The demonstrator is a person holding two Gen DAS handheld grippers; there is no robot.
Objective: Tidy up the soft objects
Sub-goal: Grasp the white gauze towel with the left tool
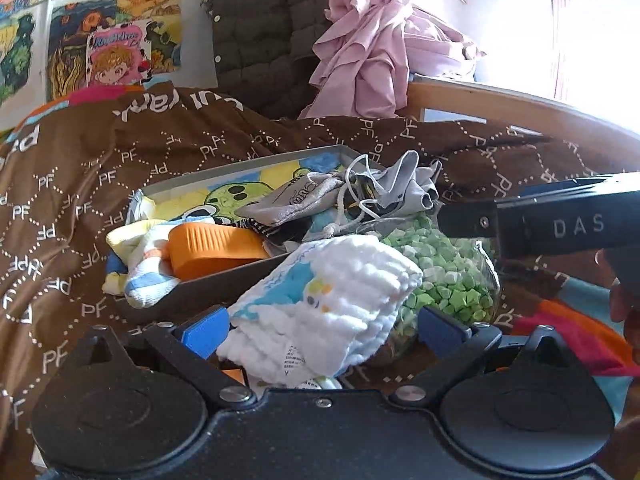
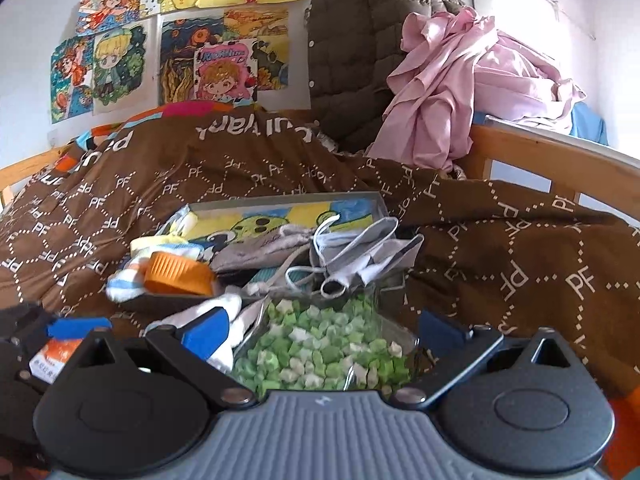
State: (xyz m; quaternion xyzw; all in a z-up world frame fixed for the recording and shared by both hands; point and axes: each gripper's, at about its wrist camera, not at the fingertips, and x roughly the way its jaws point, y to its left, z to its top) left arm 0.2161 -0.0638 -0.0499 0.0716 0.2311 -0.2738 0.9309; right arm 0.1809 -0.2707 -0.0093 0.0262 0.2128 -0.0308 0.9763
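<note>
White crinkled gauze, a folded cloth with a blue print, is lying low in the frame's centre between the spread blue pads of the left gripper, which is gaping wide and clamping nothing; the right gripper is likewise standing open around a clear bag of green paper stars at the bottom centre. Just above them, mid-frame, a shallow grey tray is sitting on the brown PF-patterned quilt, holding an orange lid, a striped sock and grey face masks, while a pink garment is hanging at the upper right
</note>
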